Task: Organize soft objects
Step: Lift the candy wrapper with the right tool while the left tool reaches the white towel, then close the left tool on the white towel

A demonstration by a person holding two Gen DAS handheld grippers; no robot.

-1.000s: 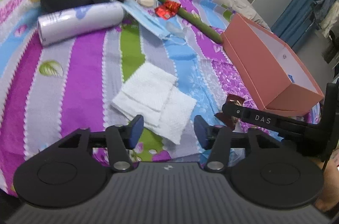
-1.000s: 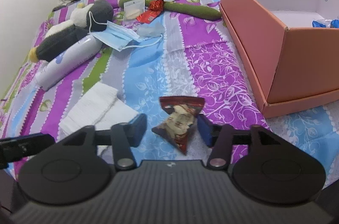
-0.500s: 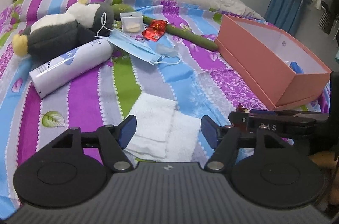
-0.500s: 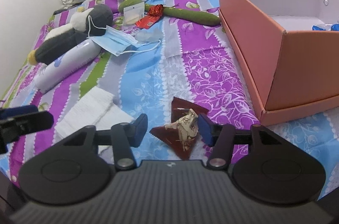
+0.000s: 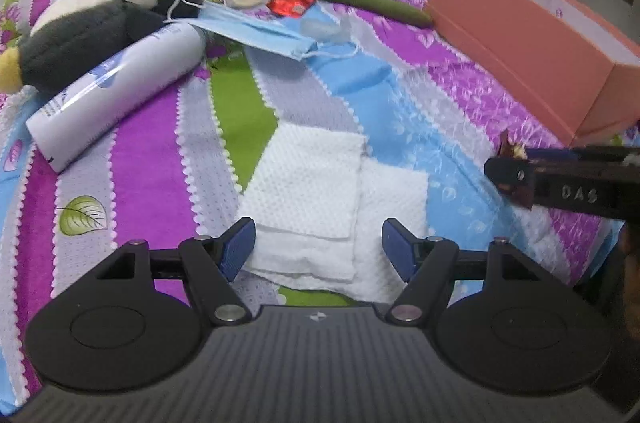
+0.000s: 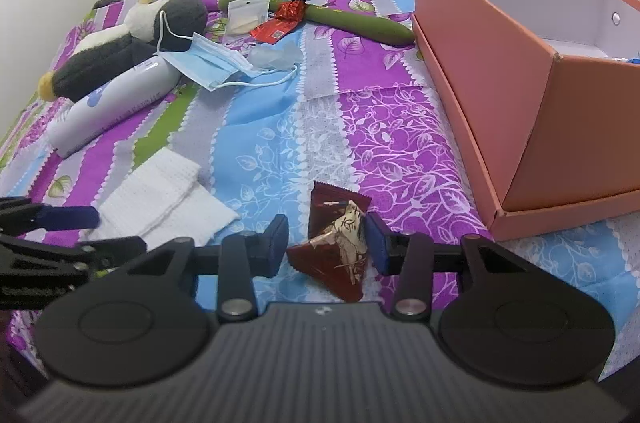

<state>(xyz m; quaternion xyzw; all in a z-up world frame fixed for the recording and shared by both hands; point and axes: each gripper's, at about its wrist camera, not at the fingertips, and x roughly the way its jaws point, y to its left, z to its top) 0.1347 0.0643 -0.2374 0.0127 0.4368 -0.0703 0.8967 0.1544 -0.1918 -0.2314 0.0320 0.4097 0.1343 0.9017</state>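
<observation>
Left tool [image 5: 318, 247] is held wide open low over the folded white cloth [image 5: 320, 191] on the striped bedspread [image 5: 152, 151], pads either side of the cloth's near edge w/o pressing it. Right tool [image 6: 327, 243] has just been closing on the dark red snack packet [image 6: 338, 247]; the right pad is seen touching it, left pad just short, so no firm grip yet. Pink box [image 6: 500, 95] sits open to the right, near the packet; plush penguin [image 5: 92, 19], white bottle [image 5: 116, 91] & blue face mask [image 5: 256, 31] are left farther back.
</observation>
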